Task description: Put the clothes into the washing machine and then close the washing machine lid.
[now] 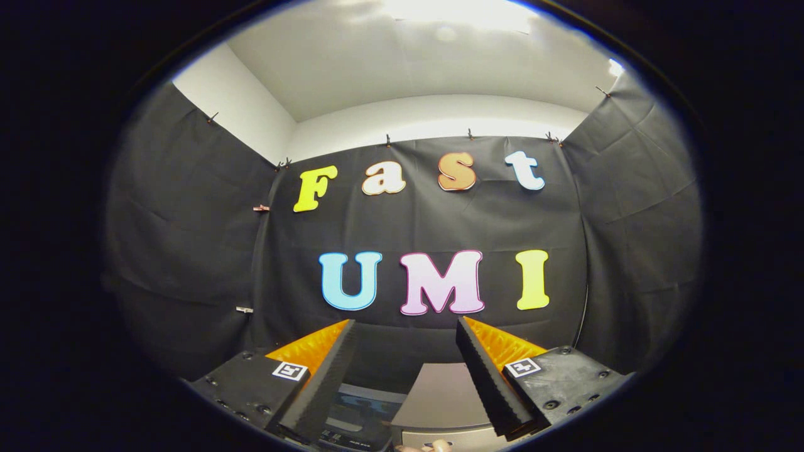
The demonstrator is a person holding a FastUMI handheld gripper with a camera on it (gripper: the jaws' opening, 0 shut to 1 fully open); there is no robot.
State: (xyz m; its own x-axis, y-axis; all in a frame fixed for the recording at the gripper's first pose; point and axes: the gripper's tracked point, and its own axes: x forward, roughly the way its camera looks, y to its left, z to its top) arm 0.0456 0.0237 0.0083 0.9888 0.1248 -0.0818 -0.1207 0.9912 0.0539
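Observation:
My gripper (405, 329) is held high and points at the booth's back wall, its two fingers spread wide apart with nothing between them. Low down between the fingers lies the top of the washing machine (443, 395), a grey flat lid surface with a darker panel (361, 411) to its left. A fingertip of a person's hand (433, 446) peeks in just below the machine's front edge. I cannot make out any clothes from this angle.
Black cloth walls (188, 251) close the booth on the left, back and right, close behind the machine. A white ceiling with a bright light (452, 12) is overhead.

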